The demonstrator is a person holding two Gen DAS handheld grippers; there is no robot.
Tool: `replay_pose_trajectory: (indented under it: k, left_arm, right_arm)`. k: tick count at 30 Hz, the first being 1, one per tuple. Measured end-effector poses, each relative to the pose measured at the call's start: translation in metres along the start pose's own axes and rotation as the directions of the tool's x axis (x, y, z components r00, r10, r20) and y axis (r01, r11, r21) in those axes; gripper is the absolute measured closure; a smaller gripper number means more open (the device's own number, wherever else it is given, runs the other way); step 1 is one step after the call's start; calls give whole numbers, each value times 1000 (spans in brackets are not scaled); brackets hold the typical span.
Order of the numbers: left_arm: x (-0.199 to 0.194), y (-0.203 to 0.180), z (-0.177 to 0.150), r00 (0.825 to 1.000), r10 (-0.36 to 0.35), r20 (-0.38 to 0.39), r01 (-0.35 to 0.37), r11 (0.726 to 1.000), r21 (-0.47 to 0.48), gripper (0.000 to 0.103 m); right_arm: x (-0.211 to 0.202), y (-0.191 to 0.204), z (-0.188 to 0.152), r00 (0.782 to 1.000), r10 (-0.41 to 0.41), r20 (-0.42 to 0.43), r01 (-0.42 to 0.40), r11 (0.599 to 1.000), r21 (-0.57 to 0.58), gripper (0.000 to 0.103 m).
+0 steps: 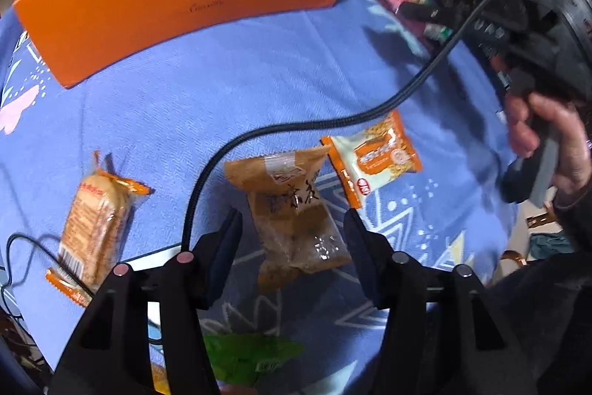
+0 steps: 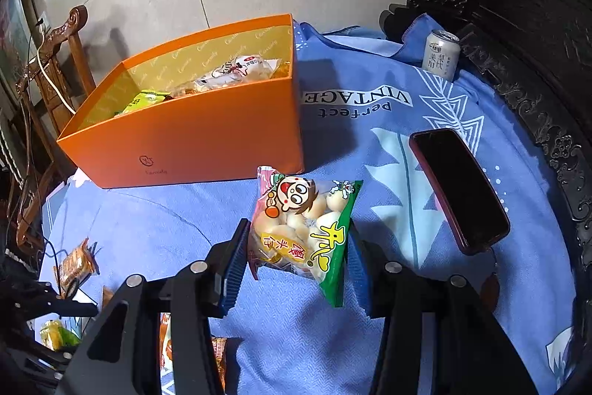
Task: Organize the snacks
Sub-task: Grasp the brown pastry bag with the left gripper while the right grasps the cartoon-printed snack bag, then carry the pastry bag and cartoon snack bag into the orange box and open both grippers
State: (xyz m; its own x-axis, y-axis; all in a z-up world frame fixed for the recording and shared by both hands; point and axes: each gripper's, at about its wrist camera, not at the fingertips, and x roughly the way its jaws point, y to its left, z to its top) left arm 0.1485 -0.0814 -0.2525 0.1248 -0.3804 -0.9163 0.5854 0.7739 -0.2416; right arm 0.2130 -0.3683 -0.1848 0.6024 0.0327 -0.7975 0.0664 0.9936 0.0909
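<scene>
The right hand-held gripper is clamped on a bag of round snacks, which is held off the blue cloth with the orange box ahead and to its left; packets are already seen inside the box. The left hand-held gripper has its jaws partly apart around a brown packet lying on the cloth; whether the pads press on it cannot be told, though small gaps seem to show at both sides. No earlier frame being given, only that is stated. A braided cable crosses just ahead of the left jaw, so it could be snagged or pinched with the packet if the jaws are closed carelessly. The slick wrapper could be squeezed out sideways, or its soft contents crushed by too hard a grip. The bag in the right jaws is gripped near its lower part and hangs tilted, so it could slip during the carry. An orange-white packet touching the brown one could be dragged along. The worktop is covered by a printed cloth; a phone and a can lie to the right, carved dark wood beyond, tiled floor behind.
</scene>
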Motion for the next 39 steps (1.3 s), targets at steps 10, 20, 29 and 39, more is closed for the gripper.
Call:
replay_pose_trajectory:
  k: [10, 20, 29, 39]
  left_arm:
    - [31, -21, 9, 993, 119, -27, -117, 991, 72, 63]
    - [-10, -16, -3, 999, 18, 30, -21, 996, 89, 65]
    - [-83, -18, -4, 987, -73, 141, 49, 984, 169, 65]
    - [-153, 15, 39, 946, 41, 322, -59, 997, 47, 65]
  right_arm:
    - [-3, 2, -1, 1000, 4, 8, -4, 1000, -8, 53]
    - [-9, 2, 3, 1000, 5, 20, -4, 1000, -14, 53]
    - [-12, -1, 10, 1000, -14, 28, 15, 1000, -27, 53]
    - [-49, 24, 36, 990, 58, 131, -46, 995, -93, 53]
